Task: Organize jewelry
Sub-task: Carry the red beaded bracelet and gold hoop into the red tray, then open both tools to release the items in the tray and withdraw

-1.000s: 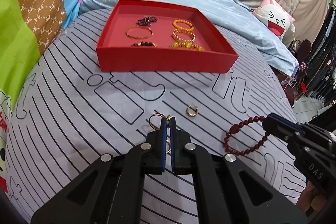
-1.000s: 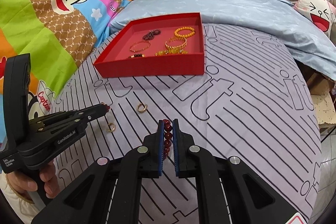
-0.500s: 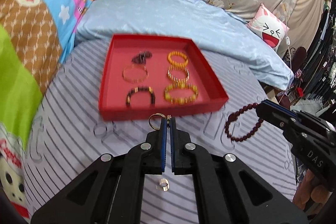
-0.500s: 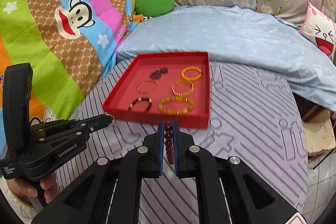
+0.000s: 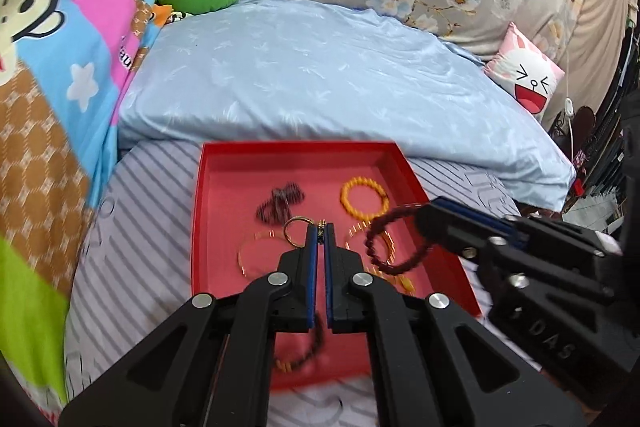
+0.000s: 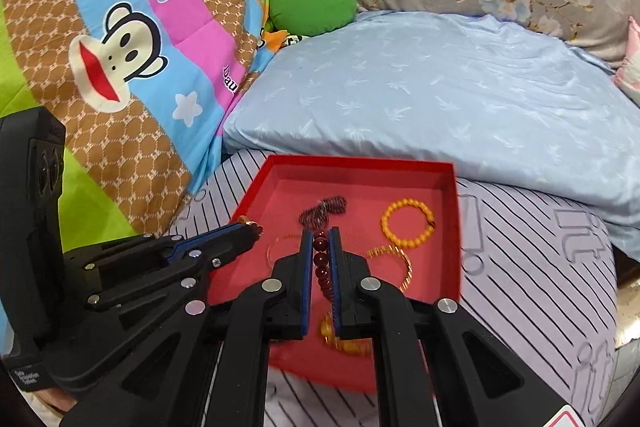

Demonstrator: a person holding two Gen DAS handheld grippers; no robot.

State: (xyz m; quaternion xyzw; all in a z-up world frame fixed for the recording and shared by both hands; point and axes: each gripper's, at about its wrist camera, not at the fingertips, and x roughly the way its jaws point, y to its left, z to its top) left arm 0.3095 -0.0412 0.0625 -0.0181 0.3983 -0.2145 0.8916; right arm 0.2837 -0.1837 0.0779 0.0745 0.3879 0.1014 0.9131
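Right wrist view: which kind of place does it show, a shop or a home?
Most likely a home bedroom. A red tray sits on a striped bedsheet, with a blue pillow behind it and a cartoon quilt alongside.

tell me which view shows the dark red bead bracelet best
The left wrist view: the dark red bead bracelet hangs from the right gripper as an almost whole loop over the red tray. The right wrist view shows only a short run of beads pinched between its own fingers.
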